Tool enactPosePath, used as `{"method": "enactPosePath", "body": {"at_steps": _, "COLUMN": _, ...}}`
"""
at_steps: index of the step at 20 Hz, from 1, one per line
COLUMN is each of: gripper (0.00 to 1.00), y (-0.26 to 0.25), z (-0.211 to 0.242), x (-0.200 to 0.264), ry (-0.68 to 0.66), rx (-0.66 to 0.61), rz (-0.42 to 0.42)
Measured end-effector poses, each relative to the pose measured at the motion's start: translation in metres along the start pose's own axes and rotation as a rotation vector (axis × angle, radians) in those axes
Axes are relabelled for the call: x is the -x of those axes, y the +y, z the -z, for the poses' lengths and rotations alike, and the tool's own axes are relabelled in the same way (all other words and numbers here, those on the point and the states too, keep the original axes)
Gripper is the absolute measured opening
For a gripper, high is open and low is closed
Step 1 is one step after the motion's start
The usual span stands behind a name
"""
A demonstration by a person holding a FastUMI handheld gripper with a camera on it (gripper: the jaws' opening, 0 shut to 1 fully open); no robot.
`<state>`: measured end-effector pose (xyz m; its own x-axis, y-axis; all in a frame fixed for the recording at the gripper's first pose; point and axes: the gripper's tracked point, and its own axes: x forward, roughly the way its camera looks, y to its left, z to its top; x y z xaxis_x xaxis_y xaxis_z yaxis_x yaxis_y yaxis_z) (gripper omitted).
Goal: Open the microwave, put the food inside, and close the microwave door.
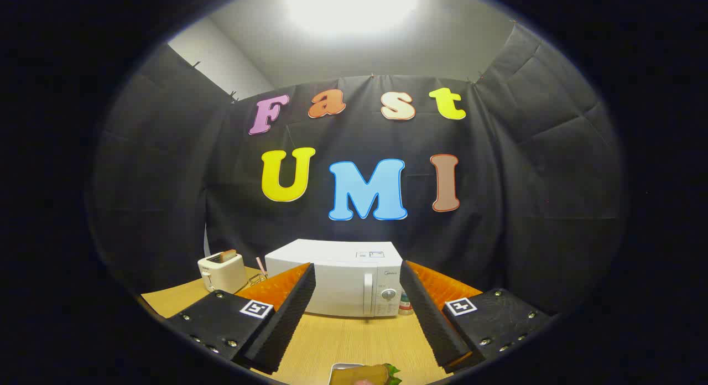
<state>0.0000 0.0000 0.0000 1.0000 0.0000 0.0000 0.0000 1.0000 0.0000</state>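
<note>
A white microwave (343, 277) stands at the back of the wooden table (354, 341) with its door shut; a vertical handle (368, 294) and a round knob (389, 295) sit on its right side. My gripper (358, 280) is open, its two fingers spread wide and framing the microwave from some distance, with nothing between them. Close below the fingers, at the table's near edge, lies the food (365, 374): a sandwich with green lettuce on a small plate, partly cut off.
A white toaster (222, 271) with a slice of bread in it stands left of the microwave. A small pink-handled item (259, 269) lies between them. A small bottle (406, 306) stands by the microwave's right front corner. Black cloth walls close the booth.
</note>
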Motion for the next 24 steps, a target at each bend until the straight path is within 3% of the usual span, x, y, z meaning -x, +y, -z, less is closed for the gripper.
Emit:
{"method": "enactPosePath", "body": {"at_steps": 14, "gripper": 0.98, "y": -0.024, "z": 0.017, "x": -0.014, "ry": 0.005, "rx": -0.02, "rz": 0.036}}
{"method": "enactPosePath", "body": {"at_steps": 24, "gripper": 0.98, "y": -0.029, "z": 0.046, "x": -0.09, "ry": 0.066, "rx": -0.021, "rz": 0.012}}
